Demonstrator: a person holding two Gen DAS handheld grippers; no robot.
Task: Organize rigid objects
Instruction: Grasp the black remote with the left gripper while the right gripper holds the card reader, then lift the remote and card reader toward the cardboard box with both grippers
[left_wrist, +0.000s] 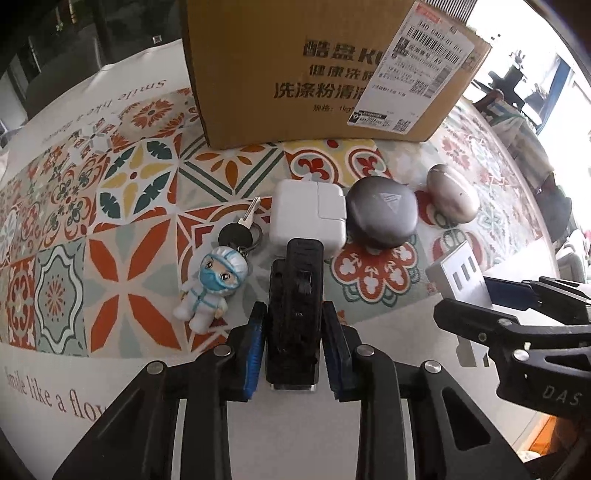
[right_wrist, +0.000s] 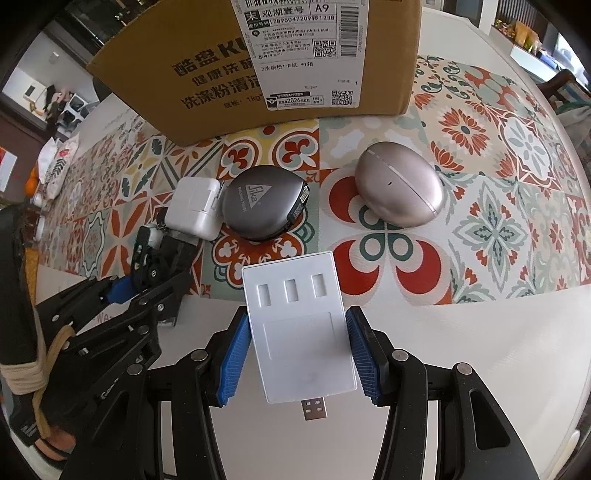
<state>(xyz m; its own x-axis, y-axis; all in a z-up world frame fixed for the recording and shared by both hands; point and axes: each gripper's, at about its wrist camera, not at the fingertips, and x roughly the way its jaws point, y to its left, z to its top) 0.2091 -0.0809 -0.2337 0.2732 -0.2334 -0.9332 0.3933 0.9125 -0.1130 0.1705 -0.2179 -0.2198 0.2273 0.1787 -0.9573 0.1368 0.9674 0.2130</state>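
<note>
The left gripper (left_wrist: 293, 350) is clenched on a black clip (left_wrist: 294, 314); the right gripper (right_wrist: 301, 358) grasps a white USB hub (right_wrist: 299, 332) above the table (right_wrist: 480, 350), near a cardboard box (right_wrist: 207, 74).

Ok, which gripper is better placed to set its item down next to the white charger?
Probably the left gripper: its black device already hangs right beside the white charger. The right gripper holds the white USB hub farther off, toward the grey round case.

Cardboard box (left_wrist: 295, 74) matt; egg case (right_wrist: 399, 188) satin metallic (plastic?); white charger (left_wrist: 308, 218) glossy plastic.
</note>
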